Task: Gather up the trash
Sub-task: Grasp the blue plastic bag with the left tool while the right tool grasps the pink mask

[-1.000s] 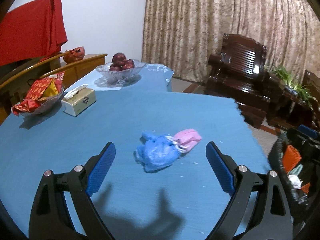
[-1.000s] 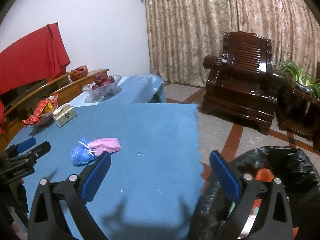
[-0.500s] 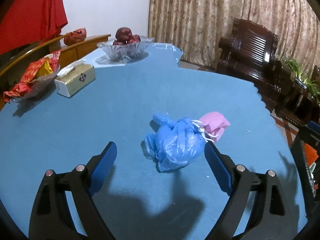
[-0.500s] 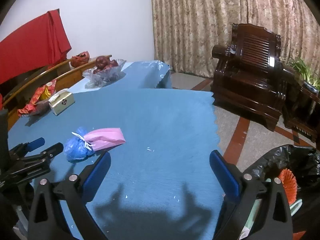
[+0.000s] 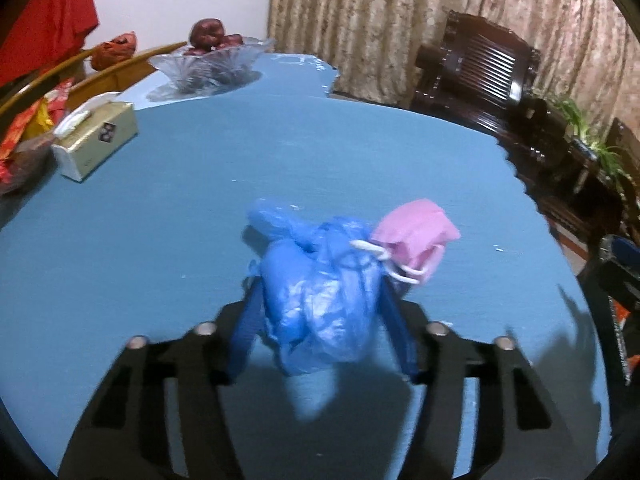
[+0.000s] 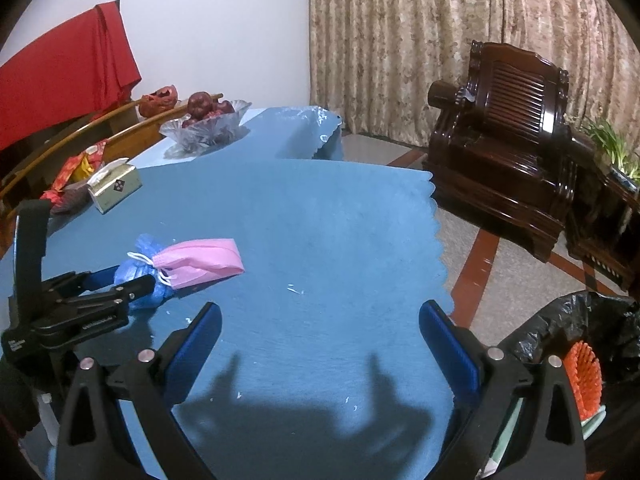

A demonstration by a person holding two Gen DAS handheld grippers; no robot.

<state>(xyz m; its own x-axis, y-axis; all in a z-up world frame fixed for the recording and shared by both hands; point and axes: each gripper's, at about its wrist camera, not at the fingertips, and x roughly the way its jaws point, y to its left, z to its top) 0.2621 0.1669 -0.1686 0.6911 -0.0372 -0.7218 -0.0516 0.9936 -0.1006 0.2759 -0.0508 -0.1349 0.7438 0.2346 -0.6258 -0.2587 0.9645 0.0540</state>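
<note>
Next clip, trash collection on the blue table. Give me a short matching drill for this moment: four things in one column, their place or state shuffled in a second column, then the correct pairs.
Column 1
1. blue plastic bag
2. pink face mask
3. black bin bag
4. right gripper

Column 2
A. open, nothing between its fingers
B. on the floor beside the table, trash inside
C. between the left gripper's closing fingers
D. lying on the tablecloth, ear loop around the bag's knot

Pairs: 1-C, 2-D, 3-B, 4-A
</note>
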